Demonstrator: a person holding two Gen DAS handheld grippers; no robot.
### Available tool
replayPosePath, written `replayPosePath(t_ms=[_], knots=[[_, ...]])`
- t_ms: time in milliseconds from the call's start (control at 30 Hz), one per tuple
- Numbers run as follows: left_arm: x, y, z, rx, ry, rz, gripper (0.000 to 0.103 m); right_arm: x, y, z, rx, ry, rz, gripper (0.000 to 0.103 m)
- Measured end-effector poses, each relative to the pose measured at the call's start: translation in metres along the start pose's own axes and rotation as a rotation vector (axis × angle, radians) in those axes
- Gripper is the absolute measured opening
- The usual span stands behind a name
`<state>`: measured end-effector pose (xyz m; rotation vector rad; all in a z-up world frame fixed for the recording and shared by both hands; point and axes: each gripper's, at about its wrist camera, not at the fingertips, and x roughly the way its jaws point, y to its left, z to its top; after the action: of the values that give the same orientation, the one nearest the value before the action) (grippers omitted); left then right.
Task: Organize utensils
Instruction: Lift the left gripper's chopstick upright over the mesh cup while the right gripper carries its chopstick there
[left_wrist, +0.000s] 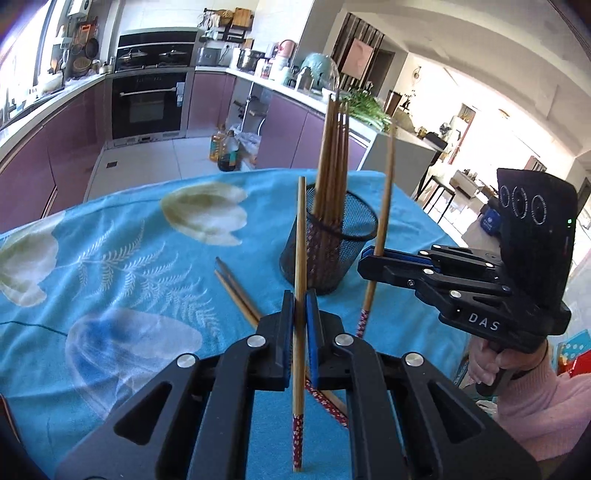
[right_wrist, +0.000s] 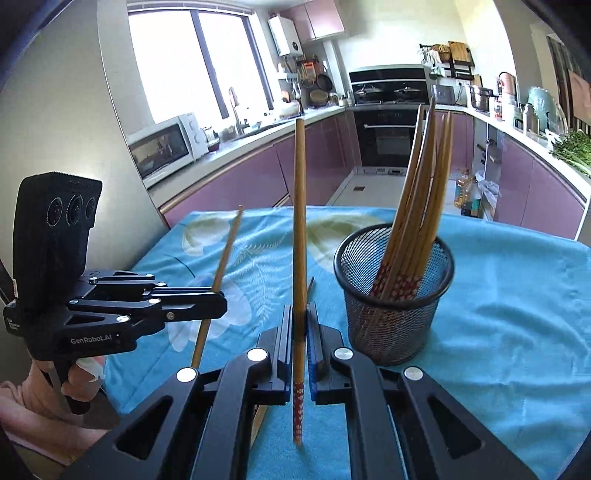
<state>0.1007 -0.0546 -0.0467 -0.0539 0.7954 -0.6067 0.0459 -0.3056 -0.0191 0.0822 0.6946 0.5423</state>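
My left gripper (left_wrist: 300, 308) is shut on a bamboo chopstick (left_wrist: 301, 229) that stands upright, its red patterned end pointing down. In the right wrist view my right gripper (right_wrist: 300, 323) is likewise shut on a second upright chopstick (right_wrist: 300, 221). Each view also shows the other gripper from the side, the right gripper (left_wrist: 372, 258) and the left gripper (right_wrist: 221, 305), both lifted above the cloth. A black mesh cup (left_wrist: 328, 254) (right_wrist: 393, 295) with several chopsticks (left_wrist: 334, 155) (right_wrist: 424, 177) stands just beyond both grippers. Two more chopsticks (left_wrist: 236, 291) lie on the cloth left of the cup.
The table wears a blue floral cloth (left_wrist: 129, 258) (right_wrist: 517, 295), whose far edge drops to the kitchen floor. Oil bottles (left_wrist: 225, 151) stand on the floor beyond it. Purple cabinets and an oven (left_wrist: 149, 107) line the walls. A hand in a pink sleeve (left_wrist: 532, 398) holds the right gripper.
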Motion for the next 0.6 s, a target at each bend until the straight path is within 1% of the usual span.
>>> replayPosePath(t_ms=[167, 600], knots=[[-0.016, -0.007, 0.006, 0.02, -0.042, -0.009, 0.007, -0.012, -0.005, 0.003, 0.006, -0.033, -0.005, 0.006], [-0.041, -0.009, 0.023, 0.009, -0.125, -0.057, 0.007, -0.032, -0.016, 0.012, 0.012, -0.091, -0.019, 0.006]])
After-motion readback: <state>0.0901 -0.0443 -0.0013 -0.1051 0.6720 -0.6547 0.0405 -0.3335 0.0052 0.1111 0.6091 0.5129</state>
